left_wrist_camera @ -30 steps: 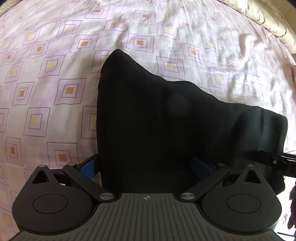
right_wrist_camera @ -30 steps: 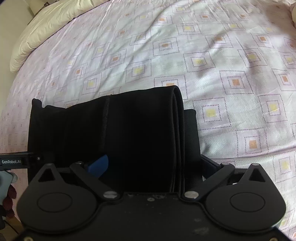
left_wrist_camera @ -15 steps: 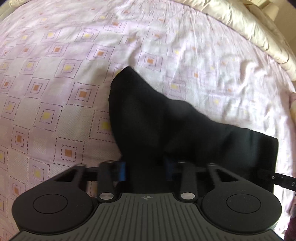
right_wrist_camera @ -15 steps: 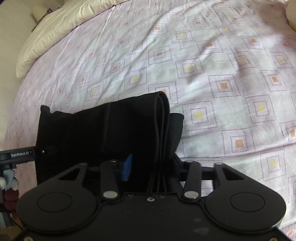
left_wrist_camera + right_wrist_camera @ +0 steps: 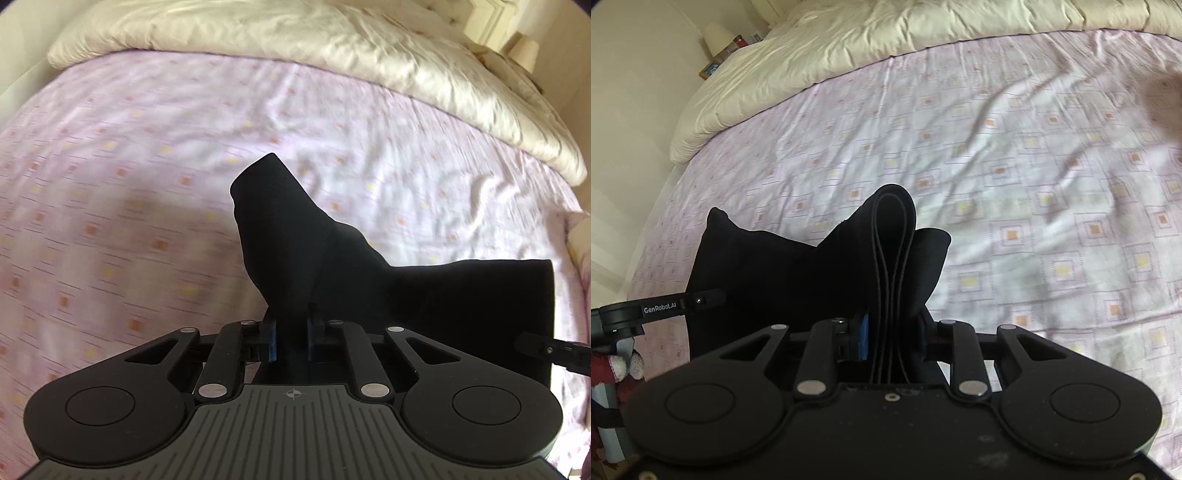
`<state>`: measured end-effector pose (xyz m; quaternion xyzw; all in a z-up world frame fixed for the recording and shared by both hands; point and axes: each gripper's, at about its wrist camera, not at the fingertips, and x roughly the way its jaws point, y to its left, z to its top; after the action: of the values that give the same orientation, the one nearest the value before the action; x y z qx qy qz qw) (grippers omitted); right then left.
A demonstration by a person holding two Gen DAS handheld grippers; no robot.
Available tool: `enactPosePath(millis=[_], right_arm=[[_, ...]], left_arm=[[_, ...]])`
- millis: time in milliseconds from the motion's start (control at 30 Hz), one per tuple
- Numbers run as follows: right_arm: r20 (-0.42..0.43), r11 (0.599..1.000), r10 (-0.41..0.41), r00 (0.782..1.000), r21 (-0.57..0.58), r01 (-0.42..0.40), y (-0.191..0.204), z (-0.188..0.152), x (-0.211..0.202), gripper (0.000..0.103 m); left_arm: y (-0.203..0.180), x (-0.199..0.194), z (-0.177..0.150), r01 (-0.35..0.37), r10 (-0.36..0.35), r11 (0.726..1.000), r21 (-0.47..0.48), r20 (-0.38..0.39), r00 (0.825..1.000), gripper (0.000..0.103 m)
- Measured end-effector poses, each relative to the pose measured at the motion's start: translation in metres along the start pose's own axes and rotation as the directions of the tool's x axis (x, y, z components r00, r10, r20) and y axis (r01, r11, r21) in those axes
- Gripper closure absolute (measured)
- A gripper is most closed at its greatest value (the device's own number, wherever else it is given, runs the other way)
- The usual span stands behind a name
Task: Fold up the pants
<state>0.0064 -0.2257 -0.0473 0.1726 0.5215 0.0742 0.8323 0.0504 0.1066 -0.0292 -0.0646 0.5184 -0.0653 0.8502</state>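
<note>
The black pants (image 5: 295, 240) are folded into a thick bundle, and their near edge is lifted off the bed. My left gripper (image 5: 291, 332) is shut on one corner, with cloth bunched between its blue pads. In the right wrist view the pants (image 5: 768, 273) show stacked folded layers running up from my right gripper (image 5: 890, 332). Its jaws are closing, and the pads press on that thick stack. Each gripper's tip shows at the edge of the other's view: the right gripper (image 5: 550, 349) and the left gripper (image 5: 665, 306).
The bed carries a pink sheet (image 5: 110, 184) with a pattern of squares, also seen as the sheet (image 5: 1052, 221). A cream duvet (image 5: 332, 44) is bunched along the far side, the same duvet (image 5: 849, 55). A lamp (image 5: 716, 37) stands beyond the bed's corner.
Both grippers went from wide open around the pants' near edge to shut on it. Both rose and tilted up, pulling the cloth into peaks and bringing the duvet into view.
</note>
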Motion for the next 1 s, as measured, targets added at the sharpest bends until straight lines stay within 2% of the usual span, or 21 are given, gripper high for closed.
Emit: enactPosePath(millis=[267, 433, 500, 533, 633, 700, 767, 867, 967, 1000], right_arm=[[-0.037, 0.988, 0.125, 0.992, -0.086, -0.128, 0.127, 0.03, 0.06, 0.077], [-0.063, 0.976, 0.166, 0.984, -0.132, -0.173, 0.194, 0.046, 0.101, 0.077], [-0.081, 0.978, 0.138, 0.987, -0.146, -0.149, 0.209, 0.05, 0.121, 0.077], [-0.096, 0.984, 0.095, 0.991, -0.143, -0.108, 0.211, 0.052, 0.133, 0.071], [-0.125, 0.99, -0.104, 0.987, -0.111, 0.09, 0.206, 0.056, 0.159, 0.066], [-0.103, 0.991, -0.124, 0.987, -0.07, 0.117, 0.201, 0.06, 0.157, 0.066], [-0.052, 0.993, -0.109, 0.993, -0.06, 0.106, 0.2, 0.061, 0.141, 0.066], [0.012, 0.997, -0.021, 1.0, -0.079, 0.022, 0.207, 0.057, 0.117, 0.066], [0.004, 0.989, 0.043, 0.999, -0.144, -0.042, 0.227, 0.043, 0.112, 0.075], [-0.018, 0.984, 0.043, 0.999, -0.171, -0.045, 0.233, 0.037, 0.117, 0.085]], left_arm=[[0.116, -0.031, 0.032, -0.095, 0.099, 0.994, -0.061, 0.062, 0.993, 0.091], [0.173, -0.032, 0.042, -0.123, 0.131, 0.987, -0.105, 0.066, 0.989, 0.09], [0.188, -0.019, 0.045, -0.145, 0.148, 0.984, -0.104, 0.022, 0.989, 0.087], [0.195, -0.009, 0.045, -0.164, 0.164, 0.98, -0.112, -0.014, 0.986, 0.085], [0.217, 0.008, 0.039, -0.221, 0.213, 0.964, -0.146, -0.07, 0.975, 0.085], [0.224, 0.006, 0.035, -0.237, 0.23, 0.958, -0.164, -0.061, 0.971, 0.086], [0.225, -0.004, 0.031, -0.224, 0.223, 0.961, -0.159, -0.025, 0.974, 0.086], [0.215, -0.017, 0.022, -0.196, 0.199, 0.976, -0.096, 0.014, 0.98, 0.086], [0.201, -0.02, 0.009, -0.143, 0.143, 0.99, -0.013, 0.031, 0.989, 0.086], [0.197, -0.018, 0.004, -0.128, 0.127, 0.992, 0.008, 0.021, 0.992, 0.085]])
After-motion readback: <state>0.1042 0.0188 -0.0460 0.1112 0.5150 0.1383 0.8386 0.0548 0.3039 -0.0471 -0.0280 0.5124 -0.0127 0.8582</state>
